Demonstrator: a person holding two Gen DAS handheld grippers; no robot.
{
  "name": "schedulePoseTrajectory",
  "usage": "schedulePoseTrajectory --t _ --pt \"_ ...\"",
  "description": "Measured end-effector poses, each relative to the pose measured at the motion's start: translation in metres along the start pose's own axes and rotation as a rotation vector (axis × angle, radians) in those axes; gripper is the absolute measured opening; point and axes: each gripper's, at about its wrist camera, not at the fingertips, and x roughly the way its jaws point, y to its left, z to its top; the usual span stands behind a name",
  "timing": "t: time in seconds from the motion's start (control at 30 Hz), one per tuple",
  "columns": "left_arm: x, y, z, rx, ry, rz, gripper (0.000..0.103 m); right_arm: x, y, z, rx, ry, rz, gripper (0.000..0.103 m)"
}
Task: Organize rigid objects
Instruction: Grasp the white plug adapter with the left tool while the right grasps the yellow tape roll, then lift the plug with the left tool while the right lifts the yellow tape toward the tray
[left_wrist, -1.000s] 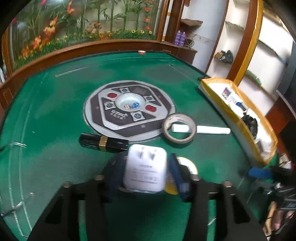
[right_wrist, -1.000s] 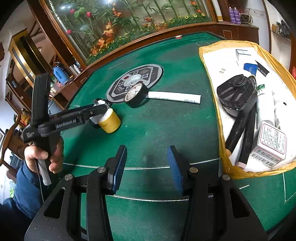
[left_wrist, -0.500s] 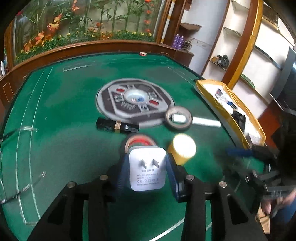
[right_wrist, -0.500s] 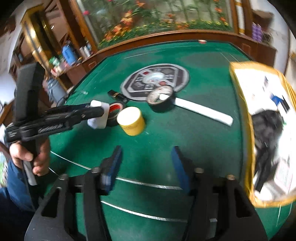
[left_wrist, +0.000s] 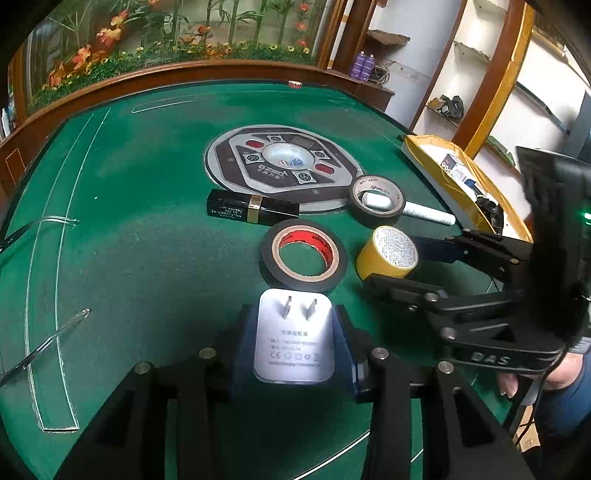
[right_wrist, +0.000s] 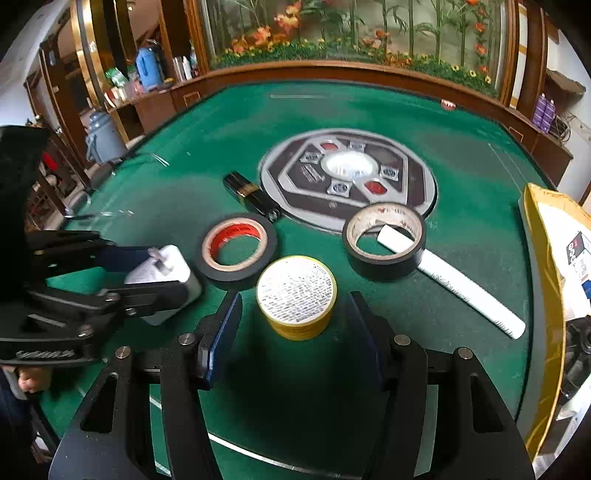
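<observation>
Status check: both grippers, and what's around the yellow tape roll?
Left gripper shut on white plug adapter. Right gripper closing around yellow tape roll, pads not touching. Black tape roll with red core close beside it.

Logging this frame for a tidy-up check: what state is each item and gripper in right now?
left gripper: shut on white charger
right gripper: jaws closing around yellow tape roll, not yet touching
red-core black tape: lying flat
second black tape: flat, white tube poking through
black box: lying flat
</observation>
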Motion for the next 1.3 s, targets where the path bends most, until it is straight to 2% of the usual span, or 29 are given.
schedulePoseTrajectory --t 0.03,0.1,0.13,0.43,0.77,1.3 --pt "0.001 -0.001 0.000 0.005 0.002 0.005 0.042 0.004 -0.002 -0.001 0.008 0.014 0.007 0.053" --pt "0.003 -0.002 -0.001 0.013 0.009 0.014 0.043 0.005 -0.005 -0.002 0.003 0.001 -0.003 0.041" --pt "0.005 -0.004 -0.001 0.024 0.018 0.024 0.043 0.005 -0.006 -0.002 0.007 -0.003 -0.006 0.040" --pt "0.008 -0.017 -0.006 0.124 0.007 0.123 0.040 0.008 -0.012 -0.002 0.029 -0.024 0.025 0.040" --pt "0.004 -0.016 -0.003 0.101 -0.011 0.119 0.040 0.004 -0.017 -0.003 0.056 -0.035 0.035 0.040" --pt "-0.009 -0.016 0.004 0.054 -0.058 0.055 0.040 -0.017 -0.015 -0.011 0.122 -0.071 0.056 0.040"
